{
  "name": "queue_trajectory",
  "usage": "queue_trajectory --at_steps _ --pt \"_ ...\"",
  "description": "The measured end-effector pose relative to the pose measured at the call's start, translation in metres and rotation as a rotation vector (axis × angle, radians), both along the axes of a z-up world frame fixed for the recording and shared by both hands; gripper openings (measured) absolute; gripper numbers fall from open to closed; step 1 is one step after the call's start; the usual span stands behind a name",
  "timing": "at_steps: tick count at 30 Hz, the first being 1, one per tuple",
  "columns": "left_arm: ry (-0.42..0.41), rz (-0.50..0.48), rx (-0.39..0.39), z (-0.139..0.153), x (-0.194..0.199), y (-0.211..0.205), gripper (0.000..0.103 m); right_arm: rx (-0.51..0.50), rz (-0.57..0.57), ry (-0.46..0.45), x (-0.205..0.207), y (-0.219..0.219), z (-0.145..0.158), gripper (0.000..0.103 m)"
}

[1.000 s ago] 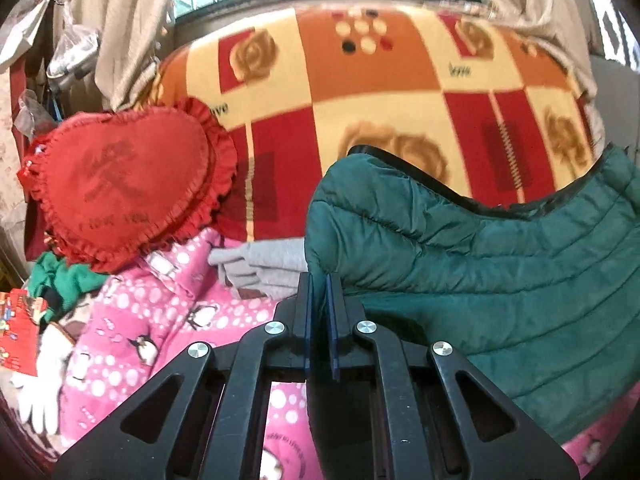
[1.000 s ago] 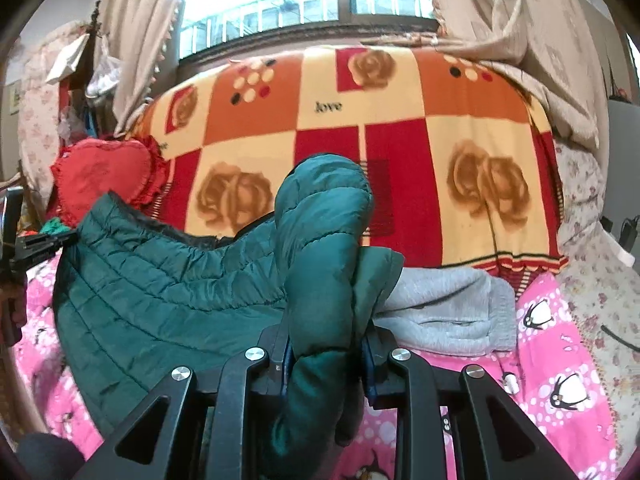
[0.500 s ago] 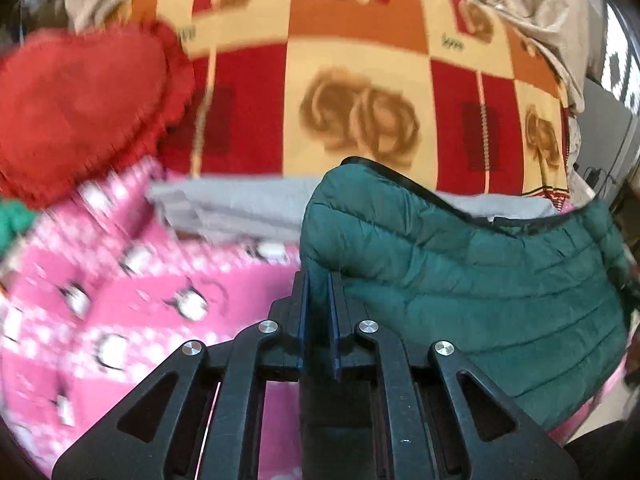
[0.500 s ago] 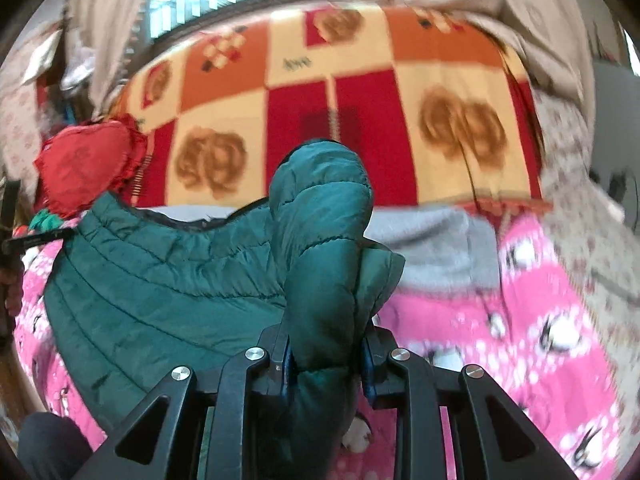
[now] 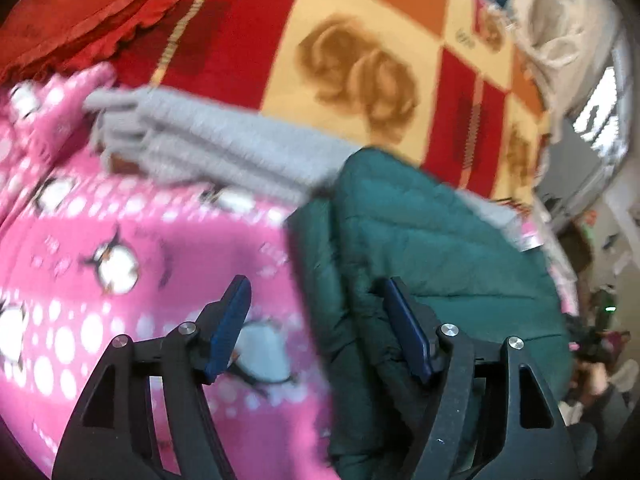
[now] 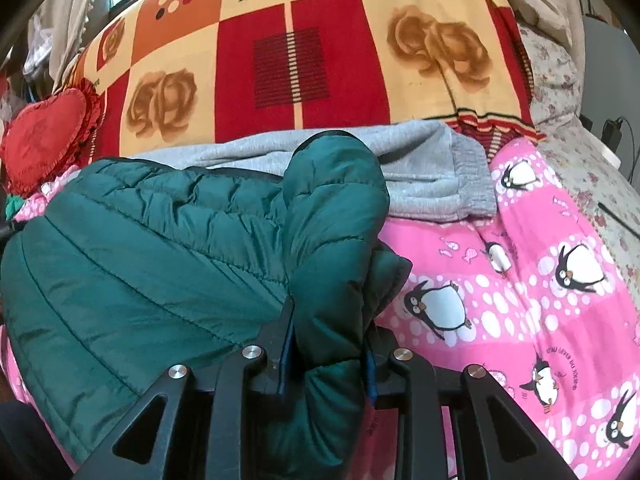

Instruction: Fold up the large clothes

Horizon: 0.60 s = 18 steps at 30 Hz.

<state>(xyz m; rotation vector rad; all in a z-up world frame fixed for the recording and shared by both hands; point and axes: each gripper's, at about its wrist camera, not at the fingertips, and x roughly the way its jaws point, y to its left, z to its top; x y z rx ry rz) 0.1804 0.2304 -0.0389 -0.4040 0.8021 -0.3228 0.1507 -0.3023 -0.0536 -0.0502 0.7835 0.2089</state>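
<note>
While the right gripper (image 6: pixel 326 330) has its fingers clamped on a puffy fold of the dark green quilted jacket (image 6: pixel 152 264), the left gripper's (image 5: pixel 316 300) fingers are spread wide, holding nothing. The jacket lies on the pink penguin-print blanket (image 6: pixel 540 312), touching a folded grey sweatshirt (image 6: pixel 432 172) behind it.

Left gripper (image 5: pixel 316 292) is standing with its jaws spread wide, blue pads (image 5: pixel 228 328) facing each other across a broad gap; nothing is being held between them, though the right-hand finger is lying against green padded fabric. Right gripper (image 6: pixel 326 328) is clamping a thick bunched fold, its two fingers (image 6: pixel 280 344) pressing in from either side, the fingertips themselves being hidden by what they are gripping
</note>
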Motion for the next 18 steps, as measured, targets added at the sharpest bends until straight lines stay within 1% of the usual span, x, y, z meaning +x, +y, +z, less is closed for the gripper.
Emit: queue_trajectory --at_steps 1,5,6,7,8,9,10,11,13,14,15,17,18 --pt "-0.006 -0.017 -0.031 0.002 0.003 0.0 0.069 -0.002 0.001 -0.001 0.001 0.001 0.0 0.025" --pt "-0.001 -0.036 -0.1 0.001 0.024 0.003 0.069 -0.017 -0.005 -0.005 0.001 0.004 -0.001 0.026" --pt "0.008 -0.051 -0.13 -0.001 0.029 0.003 0.069 -0.019 -0.007 -0.007 0.001 0.005 -0.001 0.026" --pt "0.035 -0.092 -0.173 -0.006 0.036 0.0 0.069 -0.021 -0.009 -0.008 0.001 0.005 -0.001 0.026" --pt "0.068 -0.126 -0.185 -0.012 0.041 -0.004 0.069 -0.021 -0.011 -0.009 0.001 0.005 -0.001 0.026" --pt "0.111 -0.154 -0.163 -0.02 0.048 -0.011 0.07 -0.019 -0.014 -0.009 0.0 0.005 -0.001 0.026" --pt "0.137 -0.162 -0.124 -0.026 0.054 -0.017 0.078 -0.019 -0.016 -0.01 0.001 0.006 -0.001 0.026" --pt "0.161 -0.167 -0.11 -0.031 0.059 -0.02 0.087 -0.019 -0.02 -0.009 0.001 0.006 0.0 0.026" --pt "0.202 -0.171 -0.131 -0.042 0.066 -0.021 0.089 -0.018 -0.024 -0.009 0.001 0.006 0.0 0.026" --pt "0.188 -0.17 -0.12 -0.042 0.066 -0.023 0.087 -0.017 -0.025 -0.01 0.001 0.006 0.0 0.026" --pt "0.166 -0.169 -0.085 -0.041 0.064 -0.028 0.083 -0.015 -0.025 -0.013 0.001 0.006 0.0 0.026" --pt "0.145 -0.179 -0.075 -0.039 0.061 -0.033 0.051 -0.004 -0.026 -0.013 0.002 0.004 0.0 0.026" --pt "0.127 -0.177 -0.07 -0.036 0.058 -0.035 0.045 0.002 -0.028 -0.016 0.002 0.003 0.0 0.027"
